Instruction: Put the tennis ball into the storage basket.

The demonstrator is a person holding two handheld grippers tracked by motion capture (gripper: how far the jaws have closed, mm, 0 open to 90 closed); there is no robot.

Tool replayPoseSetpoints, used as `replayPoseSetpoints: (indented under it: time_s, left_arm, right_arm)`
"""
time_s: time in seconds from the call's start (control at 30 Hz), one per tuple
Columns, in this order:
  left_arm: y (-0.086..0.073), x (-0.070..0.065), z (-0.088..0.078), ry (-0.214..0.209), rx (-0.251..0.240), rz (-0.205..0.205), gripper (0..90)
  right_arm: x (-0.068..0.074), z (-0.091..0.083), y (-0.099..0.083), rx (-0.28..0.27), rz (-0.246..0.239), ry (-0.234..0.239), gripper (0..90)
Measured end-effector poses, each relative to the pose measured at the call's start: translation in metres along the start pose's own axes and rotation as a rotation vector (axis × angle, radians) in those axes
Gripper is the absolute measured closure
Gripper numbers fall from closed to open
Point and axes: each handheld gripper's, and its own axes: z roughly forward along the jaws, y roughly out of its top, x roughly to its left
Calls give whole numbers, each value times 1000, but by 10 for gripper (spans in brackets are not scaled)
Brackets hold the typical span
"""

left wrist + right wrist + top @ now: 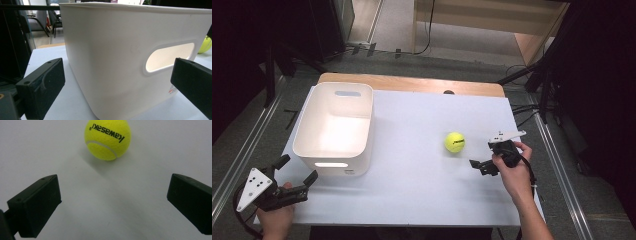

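Observation:
A yellow tennis ball [454,142] lies on the white table top [422,190], right of centre. My right gripper [484,154] is just to the ball's right and a little nearer to me, open and holding nothing. In the right gripper view the ball [107,138] sits ahead of the spread jaws of my right gripper [113,192], not between them. A white plastic bin [334,127] with handle slots stands at the left. My left gripper [298,170] is open at the bin's near-left corner. In the left gripper view its jaws [118,72] frame the bin wall [112,50], and the ball [206,44] peeks past the bin.
A bare wooden strip [412,82] runs along the table's far edge. Dark stands and cables [537,100] crowd the floor at the right. Metal rails [242,150] flank the table. The bin looks empty inside.

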Motion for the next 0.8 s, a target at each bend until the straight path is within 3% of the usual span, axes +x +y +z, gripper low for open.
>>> replayPoseSetpoints:
  time_s: [0.3,0.8]
  left_arm:
    - [0,1,0,-2,-3,0,0]
    - [0,1,0,-1,-4,-3,0]
  right_arm:
    - [2,7,10,27,-30,6,0]
    - [1,15,27,60,-41,24,0]
